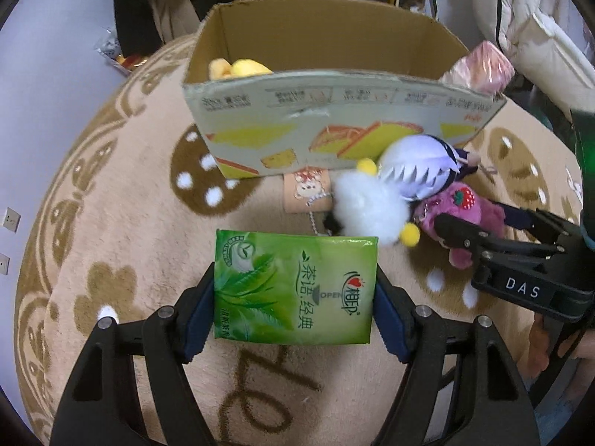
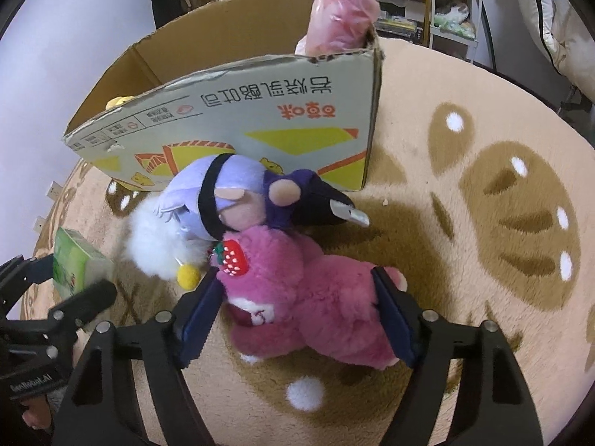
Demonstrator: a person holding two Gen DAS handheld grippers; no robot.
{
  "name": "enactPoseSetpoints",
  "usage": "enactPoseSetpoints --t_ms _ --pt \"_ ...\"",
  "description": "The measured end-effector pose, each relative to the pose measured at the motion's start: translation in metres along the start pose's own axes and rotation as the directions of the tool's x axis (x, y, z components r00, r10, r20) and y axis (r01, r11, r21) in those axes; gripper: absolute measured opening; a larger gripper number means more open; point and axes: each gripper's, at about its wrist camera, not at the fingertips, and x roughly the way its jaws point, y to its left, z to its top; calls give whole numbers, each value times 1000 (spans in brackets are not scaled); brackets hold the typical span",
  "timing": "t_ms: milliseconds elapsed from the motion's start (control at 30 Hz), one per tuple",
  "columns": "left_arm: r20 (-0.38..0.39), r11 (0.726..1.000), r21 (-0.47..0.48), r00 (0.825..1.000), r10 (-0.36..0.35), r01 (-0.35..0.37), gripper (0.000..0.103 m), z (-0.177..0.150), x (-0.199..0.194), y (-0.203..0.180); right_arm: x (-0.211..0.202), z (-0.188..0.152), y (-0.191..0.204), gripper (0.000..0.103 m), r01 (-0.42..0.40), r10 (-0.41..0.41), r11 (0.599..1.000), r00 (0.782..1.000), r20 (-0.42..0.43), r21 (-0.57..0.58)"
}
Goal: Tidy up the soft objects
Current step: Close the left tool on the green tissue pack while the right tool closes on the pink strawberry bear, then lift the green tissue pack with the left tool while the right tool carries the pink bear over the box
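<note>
Left claw [image 1: 293, 293] is clamped on a green tissue pack [image 1: 293, 290], its blue pads [image 1: 200, 316] pressed against the pack's two short sides, so the pack sits squarely between the fingers above the rug [image 1: 111, 223]. Right claw [image 2: 299, 314] straddles a pink plush bear [image 2: 316, 316]: a pad lies against each flank of the bear and its fur bulges around them, though the bear lies on the rug. No earlier picture shows either claw's movement.

Ahead of both claws stands an open cardboard box [image 1: 334, 126], printed with cake slices on its near wall. Inside, a yellow plush [image 1: 241, 68] shows at the left end and a pink plastic-wrapped bundle [image 1: 479, 67] sticks up at the right corner. Between the tissue pack and the box lie a fluffy white plush with yellow pom-poms [image 1: 368, 212] and a doll with pale lilac hair and a black band [image 2: 219, 193], the doll leaning against the box's near wall and resting on the bear's head. A small beige printed pouch with a bead chain [image 1: 306, 193] lies by the box's foot, just beyond the pack.

Glossy leaf artwork, Chinese lettering and an "OPEN" tab at its middle cover the pack. Shaggy and magenta, the bear wears a red strawberry [image 2: 232, 256] on its head and lies face toward the camera.
</note>
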Motion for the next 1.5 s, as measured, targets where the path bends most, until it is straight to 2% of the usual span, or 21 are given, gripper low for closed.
enactPoseSetpoints --t_ms 233,667,800,933,1167,1500 --pt "53 999 -47 999 11 -8 74 1 -14 8 -14 1 -7 81 -64 64 998 998 12 22" --pt "134 994 -108 990 40 -26 74 6 -29 22 -47 -4 -7 81 -133 131 991 988 76 24" --pt "156 992 -101 984 87 -72 74 6 -33 22 -58 -2 -6 81 -158 154 987 983 103 30" --pt "174 992 -106 981 85 -68 74 6 -38 23 -69 -1 -8 81 -208 201 977 972 122 48" --pt "218 989 -85 966 136 -120 74 9 -51 19 -88 8 -5 81 -281 265 957 947 179 72" --pt "289 986 -125 947 141 -109 74 27 -73 36 -117 33 1 81 -279 263 960 930 258 25"
